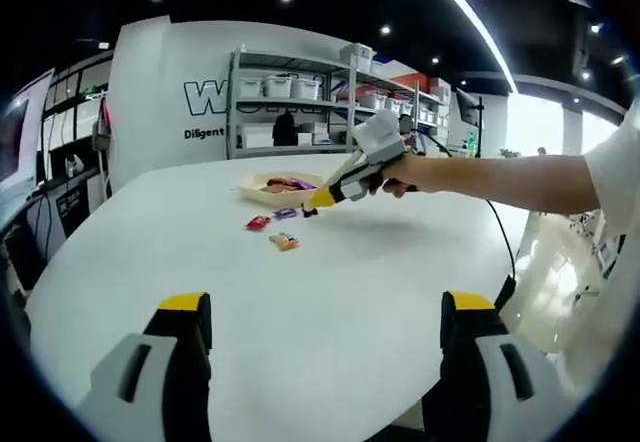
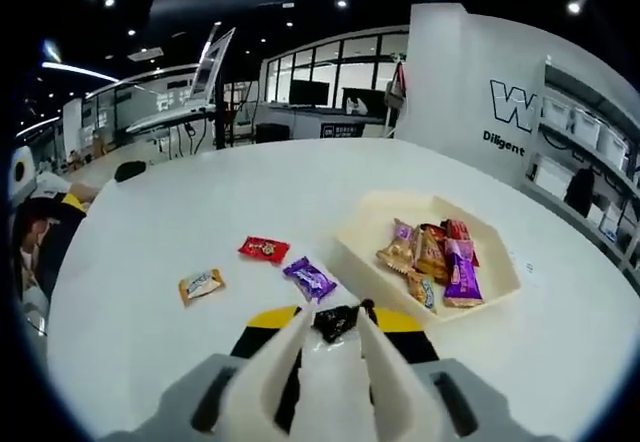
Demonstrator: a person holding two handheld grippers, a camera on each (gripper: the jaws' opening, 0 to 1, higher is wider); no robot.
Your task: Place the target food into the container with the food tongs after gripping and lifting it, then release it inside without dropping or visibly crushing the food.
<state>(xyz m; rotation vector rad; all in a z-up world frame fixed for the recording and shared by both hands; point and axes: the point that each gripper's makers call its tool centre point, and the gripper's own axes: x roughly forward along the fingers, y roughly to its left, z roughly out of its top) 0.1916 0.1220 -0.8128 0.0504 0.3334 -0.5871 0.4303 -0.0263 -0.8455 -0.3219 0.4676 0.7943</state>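
Note:
My right gripper is shut on white food tongs. The tong tips pinch a dark wrapped candy just above the white table, short of the cream tray. Several wrapped candies lie in that tray. A purple candy, a red candy and an orange candy lie loose on the table. In the left gripper view a hand holds the right gripper beside the tray, near the loose candies. My left gripper stands open, empty, well back from them.
The round white table ends in a curved edge near my left gripper. Shelving with bins and a white wall stand behind it. A person's arm reaches in from the right, with a cable trailing off the table.

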